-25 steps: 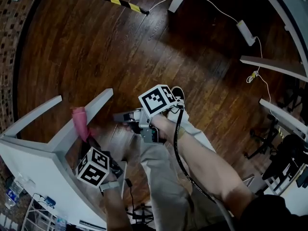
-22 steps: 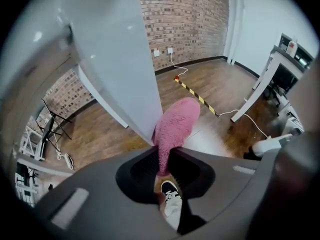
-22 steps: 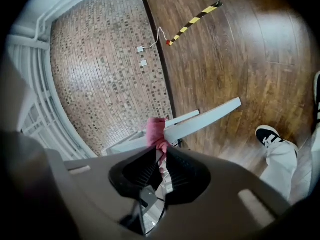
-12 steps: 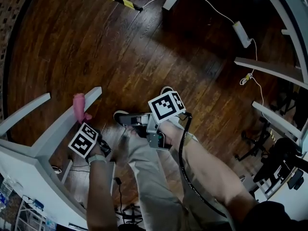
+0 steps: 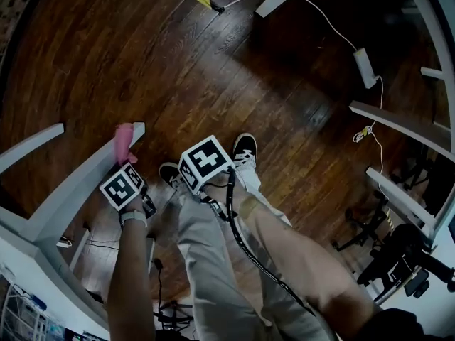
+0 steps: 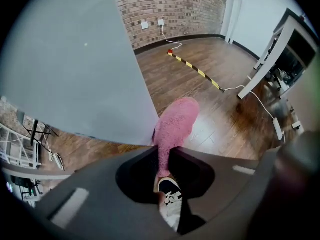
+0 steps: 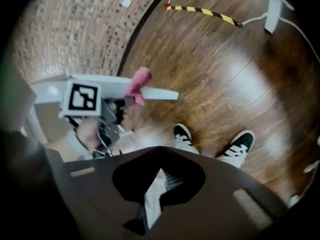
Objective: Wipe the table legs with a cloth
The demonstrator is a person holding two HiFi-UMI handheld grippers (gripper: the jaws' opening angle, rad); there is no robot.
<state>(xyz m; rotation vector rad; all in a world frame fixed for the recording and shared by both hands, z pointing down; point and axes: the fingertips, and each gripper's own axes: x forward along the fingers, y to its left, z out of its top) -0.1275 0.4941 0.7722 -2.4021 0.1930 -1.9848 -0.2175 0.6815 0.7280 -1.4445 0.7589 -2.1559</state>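
At the left of the head view a white desk (image 5: 35, 247) lies tipped on its side on the dark wooden plank floor (image 5: 178, 69), with two flat white legs jutting out level. The nearer desk leg (image 5: 78, 183) runs up toward the left claw (image 5: 131, 163), whose jaws that view hides beneath its marker cube (image 5: 122, 187). The left gripper view fills that gap: the jaws are clamped on a fluffy pink cloth (image 6: 176, 126), which stands out past their tips and presses against the edge of a broad white desk surface. The right gripper view alone shows this from the side, with the cloth lying across the leg near its free end. Further right, above the person's light trousers (image 5: 210, 275), the right claw (image 7: 159, 150) has just been closing. Its own view shows the jaws drawn together with nothing between them, and only trouser fabric and a pair of black-and-white sneakers (image 7: 239, 145) beyond. The brick wall (image 6: 170, 4) appears in the gripper views only. At the far right of the head view a white power strip (image 5: 367, 67) lies on the floor on its cord.
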